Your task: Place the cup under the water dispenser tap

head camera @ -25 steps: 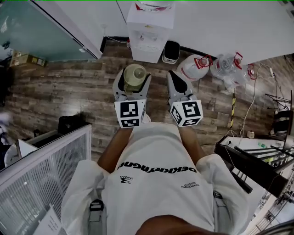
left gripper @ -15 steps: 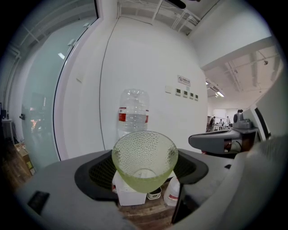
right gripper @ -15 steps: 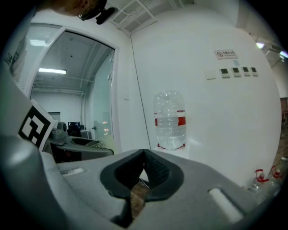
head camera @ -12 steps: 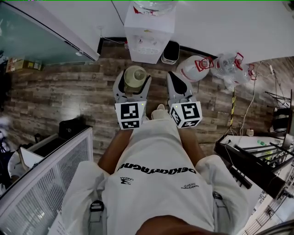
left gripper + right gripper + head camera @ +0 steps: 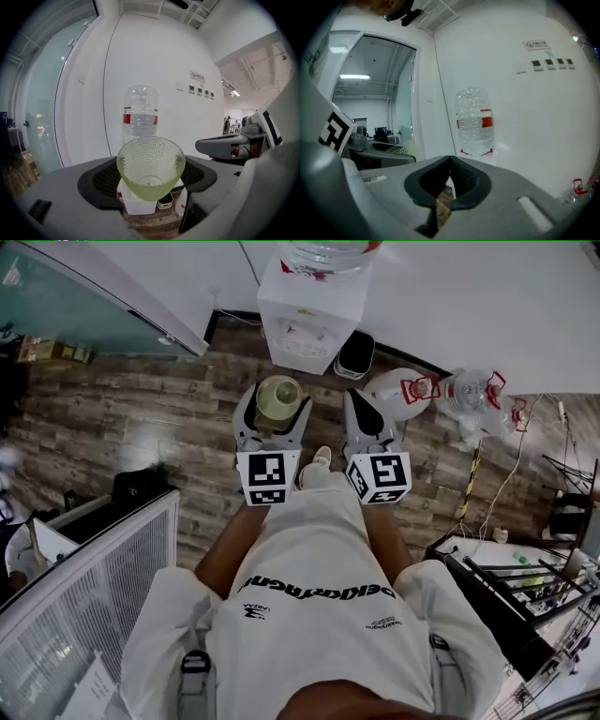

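Plainly the empty cup (image 5: 150, 164), gripped upright in the left gripper's (image 5: 274, 416) wide-set jaws, is short of the water dispenser (image 5: 311, 310). Its tapered wall could slip, or its rim could knock the tap. The right gripper (image 5: 449, 166) is closed on nothing. The bottle (image 5: 140, 112) atop the dispenser looks clear, its fill unreadable.

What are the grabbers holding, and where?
The left gripper holds the cup by its sides, one jaw on each. The right gripper is shut and empty.

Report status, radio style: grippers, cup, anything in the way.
Left gripper shut on green dimpled cup. Right gripper shut, empty. Water dispenser ahead; small bin beside it, off the path.
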A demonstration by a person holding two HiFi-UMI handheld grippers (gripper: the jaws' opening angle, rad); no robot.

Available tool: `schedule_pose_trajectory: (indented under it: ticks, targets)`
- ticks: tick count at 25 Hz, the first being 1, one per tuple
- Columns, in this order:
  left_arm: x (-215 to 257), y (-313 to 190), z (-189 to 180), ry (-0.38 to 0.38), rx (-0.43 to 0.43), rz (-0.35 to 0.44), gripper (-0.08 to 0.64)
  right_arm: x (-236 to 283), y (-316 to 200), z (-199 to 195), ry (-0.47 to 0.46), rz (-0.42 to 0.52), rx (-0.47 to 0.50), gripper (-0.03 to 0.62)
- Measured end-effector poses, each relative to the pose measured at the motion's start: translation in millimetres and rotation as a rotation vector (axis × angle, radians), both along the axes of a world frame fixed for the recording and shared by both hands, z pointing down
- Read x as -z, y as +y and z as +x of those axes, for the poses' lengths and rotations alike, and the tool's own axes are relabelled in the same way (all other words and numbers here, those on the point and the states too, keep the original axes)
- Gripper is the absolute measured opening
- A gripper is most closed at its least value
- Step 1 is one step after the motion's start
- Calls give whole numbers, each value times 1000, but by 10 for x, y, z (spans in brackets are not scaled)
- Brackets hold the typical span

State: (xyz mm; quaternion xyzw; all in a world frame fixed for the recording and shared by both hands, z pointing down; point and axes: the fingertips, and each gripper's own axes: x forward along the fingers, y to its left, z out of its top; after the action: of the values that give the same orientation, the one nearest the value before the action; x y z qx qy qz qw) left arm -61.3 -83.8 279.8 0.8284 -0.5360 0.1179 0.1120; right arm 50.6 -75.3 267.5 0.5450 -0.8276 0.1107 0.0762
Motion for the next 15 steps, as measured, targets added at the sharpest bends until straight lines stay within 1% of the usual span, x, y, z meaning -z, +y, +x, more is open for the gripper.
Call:
schedule_pose_trajectory:
  ticks: [6, 12, 15]
  targets:
    - [-165, -136, 256, -28, 33, -10, 373, -191, -138, 216, -16, -28, 33, -2]
    - [-362, -359, 513, -46, 62, 9, 374, -342, -334, 403, -39, -6, 59, -2]
    - [-471, -440, 588, -56, 70, 12, 374, -526, -429, 470, -40, -18, 60, -2]
